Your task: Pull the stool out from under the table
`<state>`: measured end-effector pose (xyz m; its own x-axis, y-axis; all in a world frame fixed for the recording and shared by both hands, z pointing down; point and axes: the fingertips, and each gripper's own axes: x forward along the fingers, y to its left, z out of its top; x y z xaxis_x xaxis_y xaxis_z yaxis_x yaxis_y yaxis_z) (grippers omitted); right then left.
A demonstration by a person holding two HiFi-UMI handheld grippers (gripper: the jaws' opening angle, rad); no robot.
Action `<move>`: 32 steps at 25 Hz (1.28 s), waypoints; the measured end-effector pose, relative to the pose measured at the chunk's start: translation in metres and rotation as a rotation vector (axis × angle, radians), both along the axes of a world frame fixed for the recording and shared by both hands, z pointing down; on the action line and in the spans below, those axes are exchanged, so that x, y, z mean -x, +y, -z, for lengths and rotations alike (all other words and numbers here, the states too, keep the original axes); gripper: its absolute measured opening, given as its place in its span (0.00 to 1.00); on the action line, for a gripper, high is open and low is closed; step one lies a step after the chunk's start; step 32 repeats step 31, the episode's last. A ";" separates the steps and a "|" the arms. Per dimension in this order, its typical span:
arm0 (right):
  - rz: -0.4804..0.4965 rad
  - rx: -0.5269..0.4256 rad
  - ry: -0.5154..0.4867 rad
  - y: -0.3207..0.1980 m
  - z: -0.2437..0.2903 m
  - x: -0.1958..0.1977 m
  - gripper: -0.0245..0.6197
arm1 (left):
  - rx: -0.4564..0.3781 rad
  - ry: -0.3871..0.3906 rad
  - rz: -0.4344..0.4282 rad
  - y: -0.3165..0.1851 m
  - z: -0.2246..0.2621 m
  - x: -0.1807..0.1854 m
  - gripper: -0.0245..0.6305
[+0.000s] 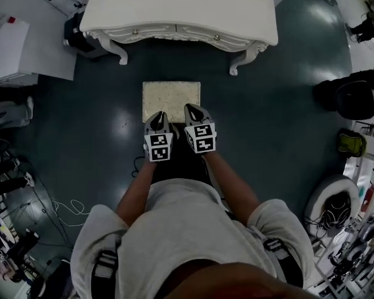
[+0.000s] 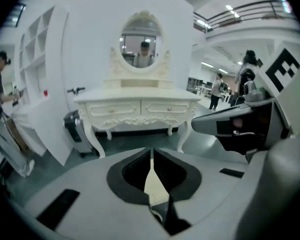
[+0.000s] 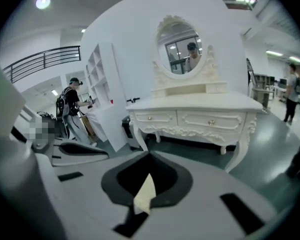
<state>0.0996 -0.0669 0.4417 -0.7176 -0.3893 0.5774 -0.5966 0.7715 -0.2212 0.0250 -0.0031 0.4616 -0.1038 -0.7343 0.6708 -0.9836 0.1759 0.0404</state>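
In the head view the stool [image 1: 171, 98] shows only its pale top. Its legs are hidden beneath it, and its near edge is covered by the tips of the left gripper [image 1: 158, 114] and the right gripper [image 1: 194, 108]. The bench [image 1: 181, 11] is cut off by the upper edge, its back legs out of sight under its top. The person's hands are hidden under the marker cubes [image 1: 158, 147]. In each gripper view only a pale sliver [image 2: 154, 181] [image 3: 145, 194] shows between the jaws, too little to identify.
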 end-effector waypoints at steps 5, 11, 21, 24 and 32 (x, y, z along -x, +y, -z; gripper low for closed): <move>0.015 -0.118 -0.078 -0.014 0.076 0.009 0.06 | -0.165 0.008 0.014 -0.022 0.077 -0.001 0.08; 0.047 -0.250 -0.125 -0.022 0.142 0.020 0.06 | -0.328 0.143 0.067 -0.044 0.140 -0.002 0.08; 0.025 -0.371 -0.212 0.007 0.199 0.014 0.06 | -0.365 0.131 0.028 -0.018 0.181 -0.007 0.08; 0.018 -0.408 -0.221 0.014 0.208 0.011 0.06 | -0.364 0.118 -0.008 -0.019 0.189 -0.014 0.08; 0.033 -0.511 -0.163 -0.008 0.226 -0.058 0.06 | -0.420 0.199 0.004 -0.039 0.196 -0.086 0.08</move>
